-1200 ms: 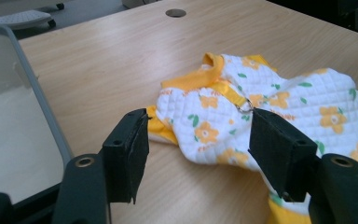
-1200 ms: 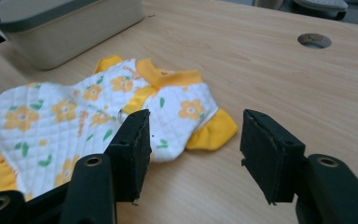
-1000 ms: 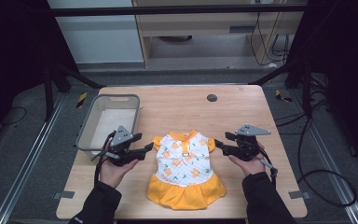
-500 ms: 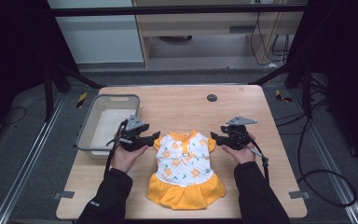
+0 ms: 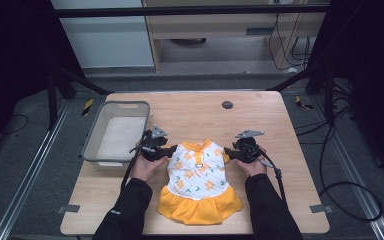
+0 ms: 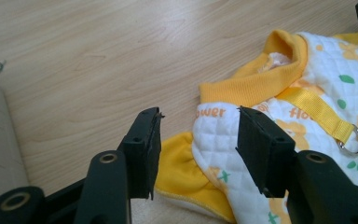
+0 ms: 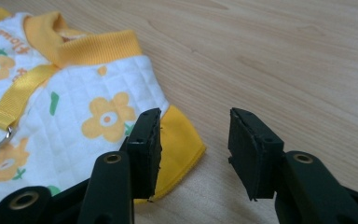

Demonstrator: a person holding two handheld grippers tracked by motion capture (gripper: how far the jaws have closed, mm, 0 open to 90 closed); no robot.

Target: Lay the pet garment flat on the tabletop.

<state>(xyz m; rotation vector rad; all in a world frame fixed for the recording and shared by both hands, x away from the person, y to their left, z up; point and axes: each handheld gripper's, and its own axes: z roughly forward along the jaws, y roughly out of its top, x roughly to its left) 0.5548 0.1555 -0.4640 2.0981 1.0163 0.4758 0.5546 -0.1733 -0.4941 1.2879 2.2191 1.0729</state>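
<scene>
Table (image 5: 260,125): wooden; we note dress (image 5: 198,185) lying flat.
Left gripper (image 6: 196,135): released, straddling sleeve.
Right gripper (image 7: 193,140): released; sleeve edge partly hidden.

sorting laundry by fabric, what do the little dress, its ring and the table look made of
Dress: quilted white cloth, seemingly cotton, stitched in diamonds; ribbed yellow knit collar.
Ring: shiny metal, by its silver gleam.
Table: pale wood or wood-look laminate, matte, with visible grain.
</scene>
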